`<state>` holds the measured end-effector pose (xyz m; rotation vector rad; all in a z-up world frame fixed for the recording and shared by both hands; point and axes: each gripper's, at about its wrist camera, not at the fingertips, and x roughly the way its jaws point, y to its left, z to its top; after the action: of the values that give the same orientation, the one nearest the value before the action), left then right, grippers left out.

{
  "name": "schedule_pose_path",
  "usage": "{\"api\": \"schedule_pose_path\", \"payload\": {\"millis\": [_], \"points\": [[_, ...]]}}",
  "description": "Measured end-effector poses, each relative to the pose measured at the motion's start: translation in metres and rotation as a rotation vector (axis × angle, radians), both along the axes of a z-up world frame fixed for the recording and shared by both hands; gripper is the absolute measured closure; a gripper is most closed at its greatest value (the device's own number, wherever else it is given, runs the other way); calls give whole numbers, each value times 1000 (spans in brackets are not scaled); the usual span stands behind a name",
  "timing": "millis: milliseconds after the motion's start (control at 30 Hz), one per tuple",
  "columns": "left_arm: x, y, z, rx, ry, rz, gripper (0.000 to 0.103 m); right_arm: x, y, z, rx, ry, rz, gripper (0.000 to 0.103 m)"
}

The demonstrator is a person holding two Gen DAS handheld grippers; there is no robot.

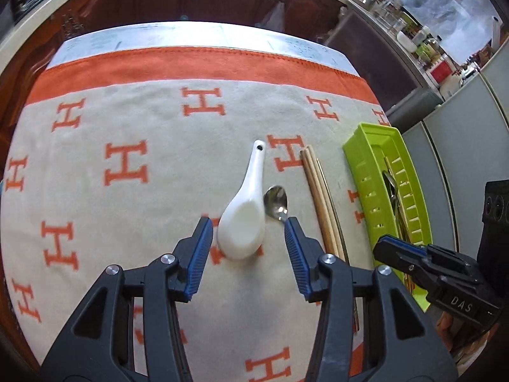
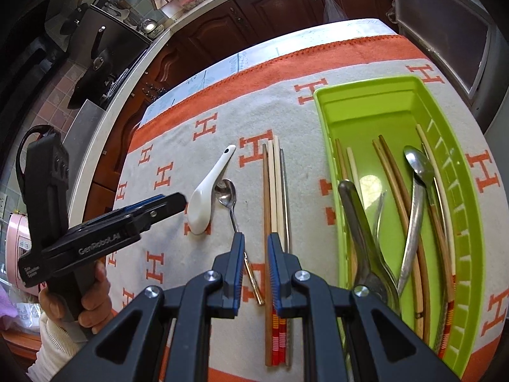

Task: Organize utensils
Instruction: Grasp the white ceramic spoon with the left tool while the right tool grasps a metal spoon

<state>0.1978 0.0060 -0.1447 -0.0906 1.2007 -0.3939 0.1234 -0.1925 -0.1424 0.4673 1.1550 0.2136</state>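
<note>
At the left we held the left gripper (image 1: 248,229) over the patterned cloth (image 1: 133,121), its jaws standing apart with nothing pressed between the blue pads (image 1: 199,254). The bowl of the white ceramic spoon (image 1: 243,219) lay on the cloth between its fingertips, handle pointing away from us. Just beside it on the right lay the small metal spoon (image 1: 276,203) — the two bowls very near each other, whether touching we could not tell. Next came the loose chopsticks (image 2: 273,191), a few side by side on the cloth. Above them we held the right gripper (image 2: 256,238), its jaws narrowly parted and closed on nothing that we could see; it stood over the gap between the metal spoon's handle and the chopsticks. Farthest right sat the green tray (image 2: 324,121) — already holding chopsticks, a large spoon (image 2: 416,175) and other metal utensils.
</note>
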Motion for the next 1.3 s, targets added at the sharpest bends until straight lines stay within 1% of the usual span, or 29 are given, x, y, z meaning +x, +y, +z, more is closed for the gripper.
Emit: {"api": "schedule_pose_path", "payload": {"millis": [133, 200, 267, 333, 400, 433, 500, 567, 633, 767, 867, 1067, 1167, 1300], "points": [[17, -9, -12, 3, 11, -61, 60, 3, 1, -1, 6, -2, 8, 88], [21, -10, -18, -5, 21, -85, 60, 3, 2, -3, 0, 3, 11, 89], [23, -12, -22, -15, 14, -121, 60, 3, 0, -6, -2, 10, 9, 88], [23, -15, -26, -11, 6, -164, 63, 5, 0, -9, 3, 18, 4, 88], [21, -18, -33, 5, 1, -195, 71, 6, -1, -11, 6, 22, -1, 88], [22, -20, -37, 18, 2, -207, 71, 6, 0, -12, 6, 23, -2, 88], [23, -20, -43, -7, -4, -228, 72, 6, 0, -14, 9, 26, -3, 89], [24, -21, -45, -16, -23, -236, 72, 7, 1, -17, 8, 30, -2, 89], [23, -21, -46, -7, -42, -248, 72, 6, 0, -20, 6, 34, -3, 89], [18, -33, -46, 56, -89, -268, 72, 6, 1, -24, -3, 33, -6, 88], [17, -37, -45, 87, -99, -249, 73, 6, 2, -23, -3, 27, 0, 88], [7, -34, -41, 117, -104, -169, 74, 7, 12, -17, -29, -1, 43, 89], [-1, -28, -37, 139, -122, -125, 74, 11, 20, -17, -42, -5, 71, 89], [-12, -21, -32, 197, -152, -69, 74, 16, 31, -20, -54, 1, 107, 89]]}}
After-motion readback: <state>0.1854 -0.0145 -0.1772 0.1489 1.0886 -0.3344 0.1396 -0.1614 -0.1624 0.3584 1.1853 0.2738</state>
